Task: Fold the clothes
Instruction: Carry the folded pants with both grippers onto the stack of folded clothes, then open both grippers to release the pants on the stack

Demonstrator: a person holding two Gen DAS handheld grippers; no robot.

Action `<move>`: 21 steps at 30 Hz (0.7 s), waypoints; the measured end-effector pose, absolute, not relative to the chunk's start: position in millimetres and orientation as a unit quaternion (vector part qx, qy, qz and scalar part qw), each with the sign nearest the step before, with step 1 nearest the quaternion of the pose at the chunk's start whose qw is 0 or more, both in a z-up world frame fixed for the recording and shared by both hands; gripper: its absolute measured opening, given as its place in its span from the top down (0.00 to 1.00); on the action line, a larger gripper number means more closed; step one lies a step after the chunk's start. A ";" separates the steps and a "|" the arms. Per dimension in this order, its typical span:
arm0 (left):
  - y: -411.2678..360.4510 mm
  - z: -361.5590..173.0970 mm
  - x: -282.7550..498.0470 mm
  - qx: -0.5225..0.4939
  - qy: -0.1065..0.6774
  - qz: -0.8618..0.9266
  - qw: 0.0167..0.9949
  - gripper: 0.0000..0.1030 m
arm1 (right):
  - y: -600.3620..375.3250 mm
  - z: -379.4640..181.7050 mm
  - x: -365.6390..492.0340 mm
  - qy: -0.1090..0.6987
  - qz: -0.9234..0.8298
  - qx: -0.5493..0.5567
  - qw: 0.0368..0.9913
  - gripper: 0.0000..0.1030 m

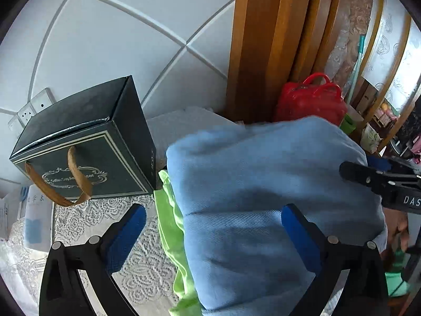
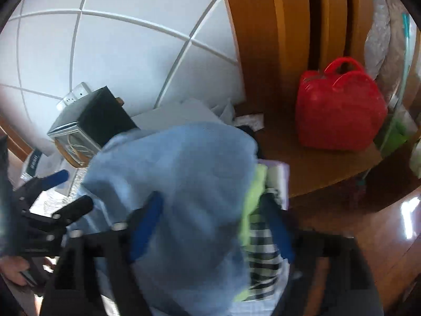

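Blue garment (image 1: 263,184) is seen bunched on top of a pile on the table, over a lime-green garment (image 1: 168,226); a black/white checked cloth (image 2: 263,252) is at the pile's right edge. Fold judged unfinished: blue layer still humped, not flat.

Left gripper (image 1: 213,234): jaws spread wide, one blue pad over the lace tablecloth (image 1: 136,268), other pad over the blue cloth; nothing pinched. Right gripper (image 2: 213,226): jaws also spread, straddling the blue hump; contact w/ fabric can't be told, frame is blurred.

Risks:
- If closed on the hump, green layer underneath could be grabbed too, so both get dragged and the stack is skewed.
- Lace could be snagged by the left pad if lowered; cloth pulled w/ it.
- Dark gift box (image 1: 86,147) sits just beside the pile on the left; a wide sweep could knock it.
- Pile sits near the table's right edge, judging by right wrist view; a push that way could tip it off.

View diffs: lace, green edge and box detail are shown only by left wrist. Checked cloth, table edge and floor (image 2: 368,237) are shown only by right wrist. Red bag (image 2: 339,108) is in both, well apart from the pile.
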State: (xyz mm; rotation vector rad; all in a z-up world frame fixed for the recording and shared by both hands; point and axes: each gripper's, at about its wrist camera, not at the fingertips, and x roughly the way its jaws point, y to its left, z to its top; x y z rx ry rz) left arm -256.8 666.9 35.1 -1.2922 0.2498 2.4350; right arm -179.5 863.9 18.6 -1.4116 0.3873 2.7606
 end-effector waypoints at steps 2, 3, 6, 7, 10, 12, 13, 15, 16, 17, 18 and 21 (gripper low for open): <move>666.6 41.7 -250.1 -0.453 0.094 0.871 0.168 0.00 | 865.6 29.6 -167.8 0.120 0.893 -0.433 0.012 0.21; 667.2 45.7 -244.6 -0.447 0.101 0.875 0.156 0.00 | 864.5 36.4 -160.0 0.119 0.898 -0.422 0.012 0.20; 669.1 55.0 -219.2 -0.419 0.118 0.889 0.140 0.00 | 858.6 51.3 -138.0 0.121 0.909 -0.399 0.008 0.14; 671.4 57.8 -209.9 -0.409 0.125 0.894 0.133 0.00 | 856.5 51.8 -130.3 0.124 0.909 -0.398 0.005 0.14; 675.6 60.4 -191.5 -0.421 0.112 0.889 0.140 0.00 | 851.4 46.1 -114.8 0.135 0.905 -0.404 -0.003 0.14; 676.7 59.7 -188.5 -0.434 0.095 0.882 0.156 0.00 | 846.8 40.3 -103.1 0.141 0.902 -0.409 -0.007 0.14; 677.5 57.4 -187.0 -0.437 0.091 0.880 0.161 0.00 | 844.4 37.4 -97.7 0.142 0.900 -0.411 -0.008 0.14; 681.1 54.6 -181.9 -0.439 0.093 0.878 0.167 0.00 | 840.3 32.7 -90.0 0.141 0.898 -0.416 -0.009 0.14; 682.6 52.9 -178.8 -0.440 0.095 0.876 0.172 0.00 | 838.6 31.3 -86.8 0.140 0.898 -0.418 -0.008 0.14; 683.7 51.5 -176.3 -0.441 0.095 0.874 0.179 0.00 | 837.3 30.9 -84.0 0.139 0.898 -0.417 -0.006 0.14; 684.9 50.6 -174.5 -0.442 0.094 0.873 0.185 0.00 | 836.7 30.7 -81.9 0.139 0.898 -0.417 -0.005 0.14; 687.3 48.7 -170.2 -0.437 0.098 0.876 0.180 0.00 | 840.3 29.5 -80.3 0.146 0.897 -0.417 -0.002 0.14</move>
